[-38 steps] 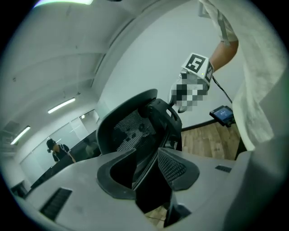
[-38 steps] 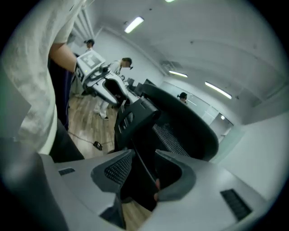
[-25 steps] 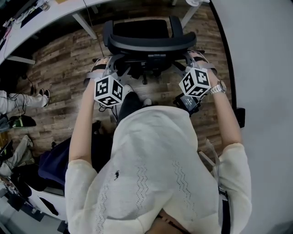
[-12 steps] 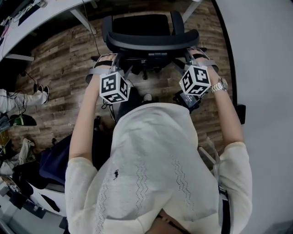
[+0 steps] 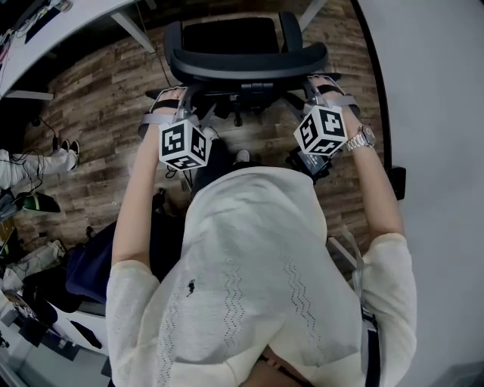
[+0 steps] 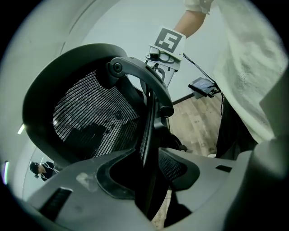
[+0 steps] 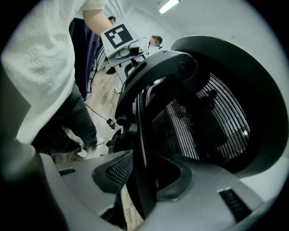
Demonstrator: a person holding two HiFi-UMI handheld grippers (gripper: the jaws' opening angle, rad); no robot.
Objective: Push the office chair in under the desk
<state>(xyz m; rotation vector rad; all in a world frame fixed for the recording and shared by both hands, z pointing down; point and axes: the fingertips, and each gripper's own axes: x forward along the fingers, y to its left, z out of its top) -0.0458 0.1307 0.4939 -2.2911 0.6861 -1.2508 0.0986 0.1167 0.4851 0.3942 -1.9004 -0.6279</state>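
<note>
Office chair stands on the wooden floor with its back toward me and its seat toward the white counter at the far left. Whether the seat is under the counter's edge I cannot tell. I hold the chair by the backrest, one gripper at each side.

My left gripper has the left edge of the backrest frame between its jaws. Those jaws have just been closing, and they stand partly apart with the pads against the dark rim. My right gripper takes the opposite edge the same way, with the rim running up between its jaws and both pads pressed on it. Both grippers slant downward onto the frame.

A white wall runs along my right side, and a wristwatch sits on my right wrist.
</note>
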